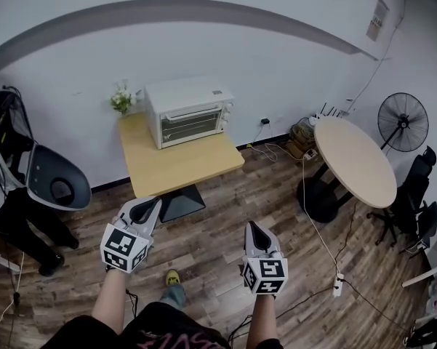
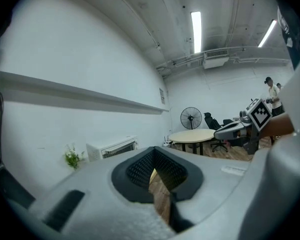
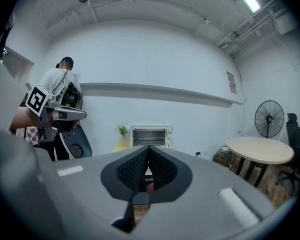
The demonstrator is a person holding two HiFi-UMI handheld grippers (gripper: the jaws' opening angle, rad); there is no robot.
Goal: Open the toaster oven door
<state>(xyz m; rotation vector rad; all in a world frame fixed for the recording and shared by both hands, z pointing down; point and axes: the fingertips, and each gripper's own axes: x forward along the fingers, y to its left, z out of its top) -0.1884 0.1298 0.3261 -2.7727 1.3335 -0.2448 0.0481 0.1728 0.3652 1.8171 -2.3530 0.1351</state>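
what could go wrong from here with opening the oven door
1. Both the left gripper and right gripper are shut and well short of the toaster oven; reaching the door like that may only bump it.
2. The small plant stands close beside the toaster oven; a wide swing could topple it.

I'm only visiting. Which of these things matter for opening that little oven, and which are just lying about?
For the job: toaster oven, door shut; left gripper and right gripper, both shut and empty.

Just lying about: small plant; round table; fan; office chair.
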